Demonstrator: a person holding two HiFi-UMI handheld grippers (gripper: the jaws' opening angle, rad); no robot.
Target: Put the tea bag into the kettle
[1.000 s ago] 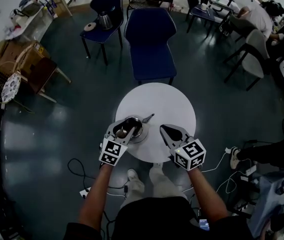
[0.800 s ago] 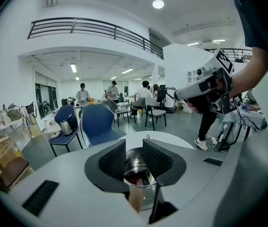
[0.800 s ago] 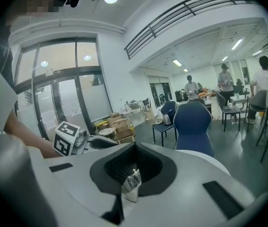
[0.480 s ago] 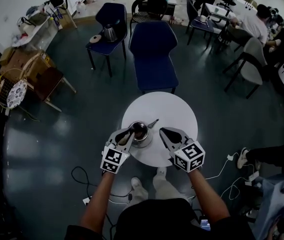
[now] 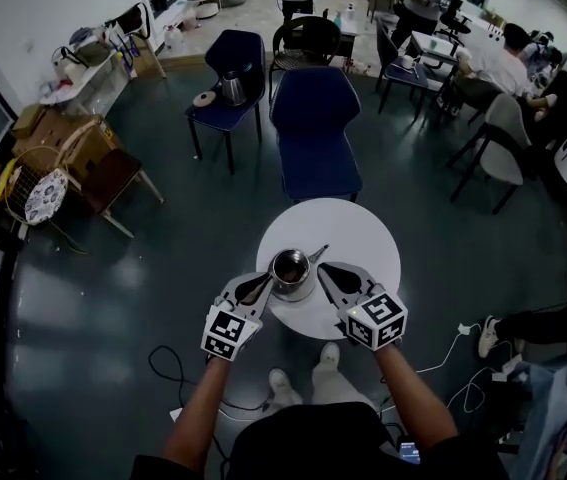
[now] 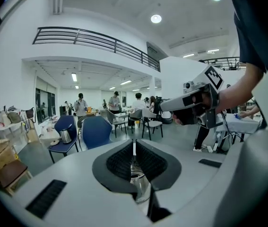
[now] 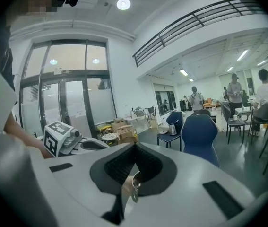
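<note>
Your left claw (image 5: 260, 286) was closing, its dark ribbed jaws almost together. In the left gripper view only a thin pale slit showed between the tips, and I could not tell whether anything lay in it. In the head view it sat at lower centre, tips pointing up and right at the small shiny metal kettle (image 5: 291, 267) just beside them; whether they touched it I could not tell.

Your right claw (image 5: 329, 273) sat just right of that kettle, jaws pressed together with nothing visibly pinched, and a bit of the kettle's rim showed below its tips in its own view.

The kettle stood open-topped on the near left part of the round white table (image 5: 363, 243), a thin dark part sticking out toward the upper right. Its mouth looked dark, so the tea bag could not be made out in any view.

Beyond the table, toward the top of the frame, stood a dark blue padded chair (image 5: 315, 128). Left of it, a second blue chair (image 5: 225, 68) carried a metal jug (image 5: 233, 89). Brown cardboard boxes (image 5: 63, 133) lay at the upper left.
</note>
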